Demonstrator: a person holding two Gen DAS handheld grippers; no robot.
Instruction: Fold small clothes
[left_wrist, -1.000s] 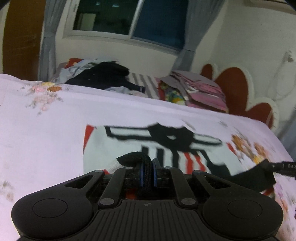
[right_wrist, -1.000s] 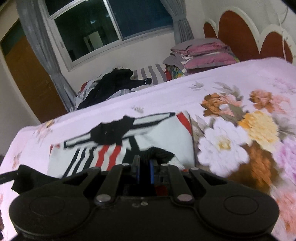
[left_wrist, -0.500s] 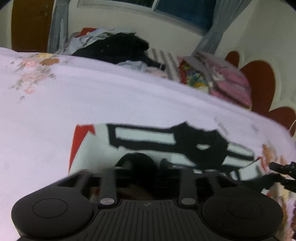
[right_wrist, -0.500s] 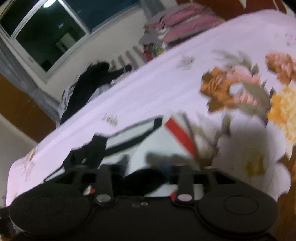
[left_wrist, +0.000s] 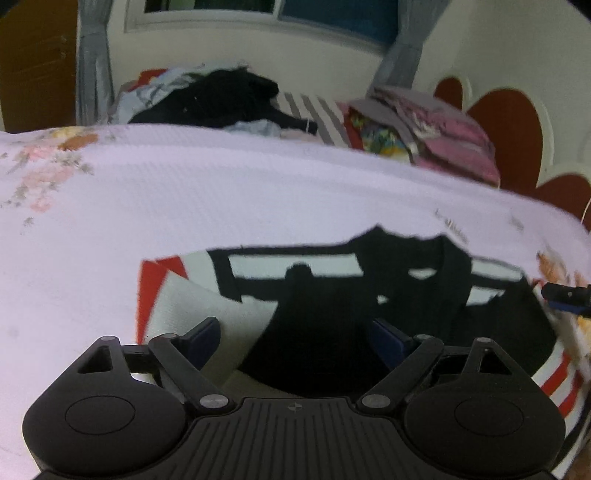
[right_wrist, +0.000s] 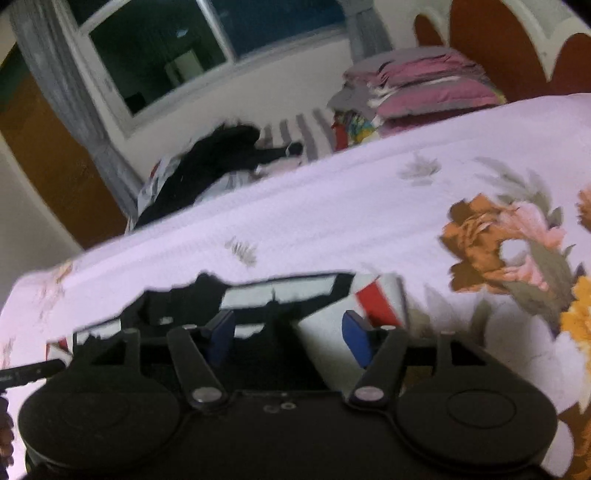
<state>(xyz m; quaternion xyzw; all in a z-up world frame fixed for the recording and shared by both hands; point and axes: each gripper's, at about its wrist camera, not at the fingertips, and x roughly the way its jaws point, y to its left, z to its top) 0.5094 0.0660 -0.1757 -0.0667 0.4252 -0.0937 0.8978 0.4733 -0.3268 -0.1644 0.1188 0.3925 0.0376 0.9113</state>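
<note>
Striped shirt (left_wrist: 236, 306) cloth lies between the spread jaws of the left gripper (left_wrist: 295, 334), which have just been opening, their pads off the black hem. The right gripper (right_wrist: 286, 338) has likewise just parted over the same garment and grips nothing. Folded, the shirt rests near the bedspread's (left_wrist: 221, 192) front edge. This looks like the release after a fold; next, both grippers should probably lift clear without dragging fabric.

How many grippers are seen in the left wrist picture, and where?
2. The left gripper fills the bottom, open over the striped garment. The right gripper only peeks in at the right edge.
</note>
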